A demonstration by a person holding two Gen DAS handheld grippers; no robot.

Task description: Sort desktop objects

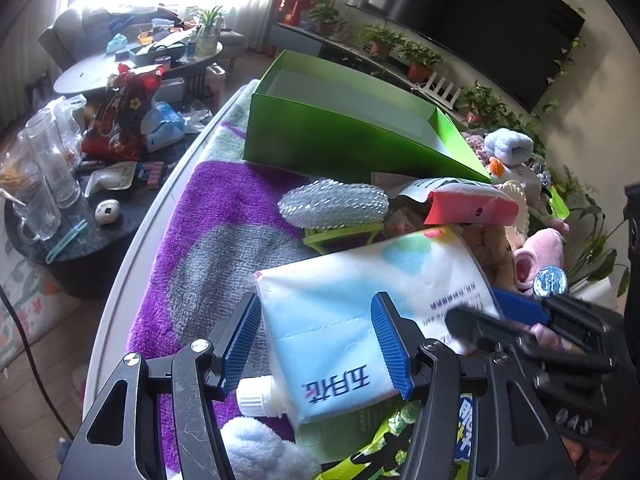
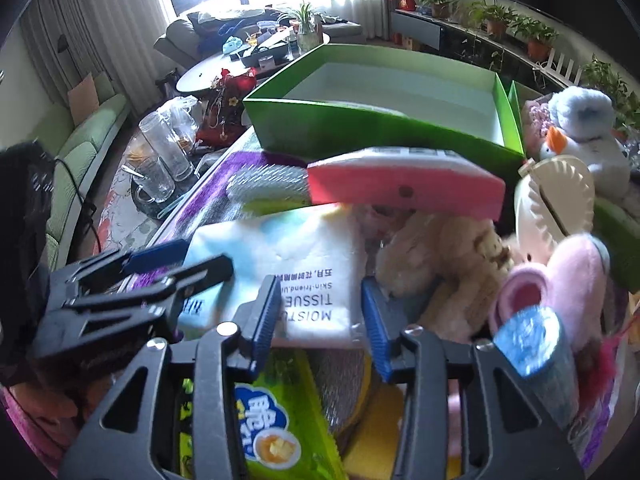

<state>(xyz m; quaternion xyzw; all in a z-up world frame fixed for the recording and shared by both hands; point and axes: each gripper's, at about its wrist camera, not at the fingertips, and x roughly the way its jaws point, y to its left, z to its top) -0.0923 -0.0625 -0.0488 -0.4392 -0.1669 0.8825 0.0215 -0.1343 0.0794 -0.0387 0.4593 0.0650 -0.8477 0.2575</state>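
Note:
A white and light-blue tissue pack lies tilted on a heap of things, on a purple and grey blanket. My left gripper straddles its near end. Its left pad stands a sliver off the pack's edge and its right finger is over the pack, so it is open. My right gripper has the pack's other end filling the space between its blue pads, which press on it. Each gripper shows in the other's view: the right gripper and the left gripper. An empty green box stands behind.
A pink-edged packet, a silver scrubber, a green snack bag, a white bottle cap, plush toys and a dumpling press crowd around the pack. A low side table with glass jars stands to the left.

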